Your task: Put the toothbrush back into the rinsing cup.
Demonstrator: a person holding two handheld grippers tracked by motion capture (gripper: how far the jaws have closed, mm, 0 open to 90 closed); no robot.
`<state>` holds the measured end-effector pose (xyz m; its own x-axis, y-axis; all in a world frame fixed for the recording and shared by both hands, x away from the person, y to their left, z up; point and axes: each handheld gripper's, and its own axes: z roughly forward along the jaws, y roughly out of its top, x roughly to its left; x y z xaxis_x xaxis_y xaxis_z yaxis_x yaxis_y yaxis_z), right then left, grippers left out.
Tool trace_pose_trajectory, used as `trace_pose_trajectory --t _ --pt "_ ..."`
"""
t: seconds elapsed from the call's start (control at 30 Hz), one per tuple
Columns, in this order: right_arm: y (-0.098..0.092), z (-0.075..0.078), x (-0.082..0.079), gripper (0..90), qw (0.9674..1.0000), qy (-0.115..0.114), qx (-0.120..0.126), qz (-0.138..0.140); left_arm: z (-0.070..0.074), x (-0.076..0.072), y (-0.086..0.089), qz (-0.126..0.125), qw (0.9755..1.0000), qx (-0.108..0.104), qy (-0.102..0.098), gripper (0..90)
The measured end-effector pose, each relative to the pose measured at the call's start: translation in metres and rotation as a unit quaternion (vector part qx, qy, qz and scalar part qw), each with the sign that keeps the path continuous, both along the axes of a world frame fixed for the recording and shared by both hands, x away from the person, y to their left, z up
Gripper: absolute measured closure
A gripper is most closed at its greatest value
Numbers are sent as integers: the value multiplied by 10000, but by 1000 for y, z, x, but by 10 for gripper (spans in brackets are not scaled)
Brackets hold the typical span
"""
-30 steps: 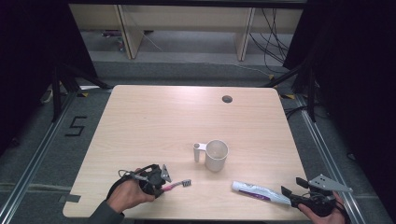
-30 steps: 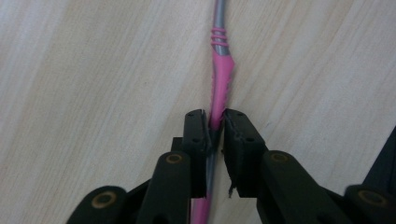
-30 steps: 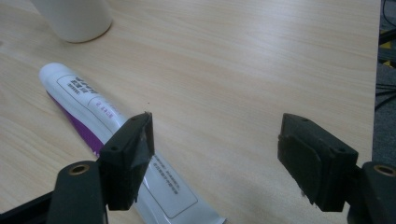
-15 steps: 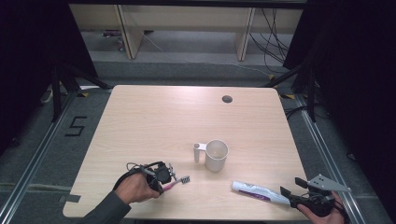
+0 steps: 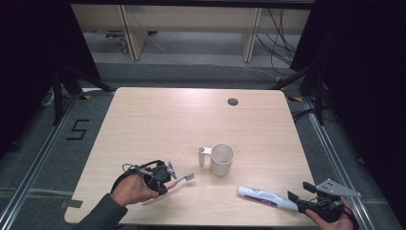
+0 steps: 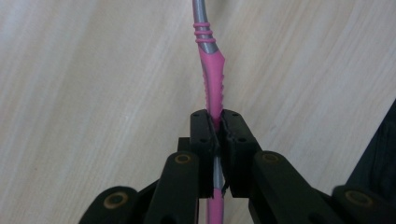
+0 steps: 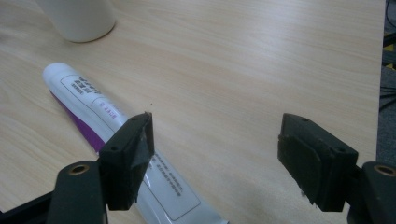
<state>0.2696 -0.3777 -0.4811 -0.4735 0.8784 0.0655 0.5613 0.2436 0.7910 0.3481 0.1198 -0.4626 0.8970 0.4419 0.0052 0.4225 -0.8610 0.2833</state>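
Inspecting the left side first, I found the left gripper [image 5: 160,175] clamped on the pink toothbrush [image 5: 178,181] — its jaws had just finished closing, and in the left gripper view the pads [image 6: 204,135] pinched the handle [image 6: 213,84] with no gap on either side. The brush's long axis ran straight out from the jaws, in line with them; from the high view the bristle head [image 5: 189,177] pointed right and slightly away from me, toward the white mug [image 5: 221,159]. Head and mug stood near each other but apart. I judged that the next move turned on exactly this: the mug lay along the line of the brush, a short way beyond its head, and the left hand [image 5: 131,189] was by far the nearer one to it.

That hand lay low over the table [image 5: 158,120] near its front edge, forearm entering from below, gripper pointing right.

On the right side, the right gripper [image 5: 306,196] was open — jaws wide apart and holding nothing. The toothpaste tube [image 5: 265,197] lay flat on the table; in the right gripper view its near end [image 7: 173,196] passed beside one jaw, not between the two. Its long axis ran leftward toward the mug. The right hand [image 5: 330,218] sat at the table's front right corner.
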Motion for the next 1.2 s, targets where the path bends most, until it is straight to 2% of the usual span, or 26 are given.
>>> trace_pose_trajectory --t 0.07,0.1,0.13,0.2,0.23,0.27,0.4,0.43,0.47,0.5,0.53,0.57,0.63,0.67,0.7,0.73,0.8,0.83,0.87,0.93,0.97,1.0,1.07,1.1,1.17,1.2 --pt "0 0 0 278 10000 3 4 -5 3 0 1 46 9998 -205 -20 835" --pt "-1 0 0 278 10000 -1 22 -21 5 -2 2 113 9988 -448 -134 835" --pt "-1 0 0 278 10000 -1 22 -21 5 -2 2 113 9988 -448 -134 835" --pt "-1 0 0 278 10000 -4 17 -29 7 2 5 25 9957 -852 -371 835" --pt "-1 0 0 278 10000 0 20 -25 7 3 5 85 9938 -1012 -452 835" --pt "-1 0 0 278 10000 0 20 -25 7 3 5 85 9938 -1012 -452 835" --pt "-1 0 1 278 10000 17 -15 -24 6 5 5 197 9878 -1445 -544 835" --pt "-1 0 1 278 10000 17 -15 -24 5 5 4 221 9867 -1515 -545 835" --pt "-1 0 1 278 10000 15 -17 -26 6 7 4 114 9862 -1541 -599 835" --pt "-1 0 1 278 10000 11 -16 -25 6 7 3 173 9849 -1605 -618 835" --pt "-1 0 2 278 9997 119 134 154 7 7 2 172 9833 -1673 -699 835" --pt "-1 0 2 278 9997 119 134 154 8 7 2 191 9820 -1726 -746 835" --pt "0 -1 1 278 9998 139 161 18 10 8 1 313 9761 -1953 -901 835" --pt "0 0 1 278 9998 137 165 22 11 8 2 304 9761 -1940 -934 835" --pt "-1 0 3 278 9998 80 75 168 14 8 2 376 9714 -2089 -1068 835" --pt "-1 0 3 278 9998 80 75 168 14 8 2 376 9714 -2089 -1068 835" --pt "-1 0 2 278 9998 119 93 154 16 9 3 461 9659 -2268 -1165 836" --pt "2 -1 0 279 9998 17 204 -82 17 9 4 478 9628 -2363 -1220 835" --pt "2 -1 0 279 9998 17 204 -82 18 10 4 467 9608 -2442 -1225 835" --pt "2 -1 1 279 9998 13 210 -75 20 10 5 581 9528 -2673 -1318 835" --pt "2 -1 0 278 9998 51 172 -74 21 12 6 558 9523 -2702 -1306 835" --pt "2 -1 0 278 9997 110 203 -68 22 12 5 615 9484 -2806 -1342 835" --pt "3 -1 0 278 9995 135 245 -112 25 14 6 625 9471 -2814 -1410 835" --pt "2 -1 1 278 9998 106 137 -43 26 15 5 686 9432 -2926 -1416 835" --pt "2 -1 0 278 9997 152 204 -49 28 17 5 749 9394 -3021 -1437 835" --pt "0 0 1 278 10000 48 59 -4 29 20 4 807 9341 -3150 -1476 835"
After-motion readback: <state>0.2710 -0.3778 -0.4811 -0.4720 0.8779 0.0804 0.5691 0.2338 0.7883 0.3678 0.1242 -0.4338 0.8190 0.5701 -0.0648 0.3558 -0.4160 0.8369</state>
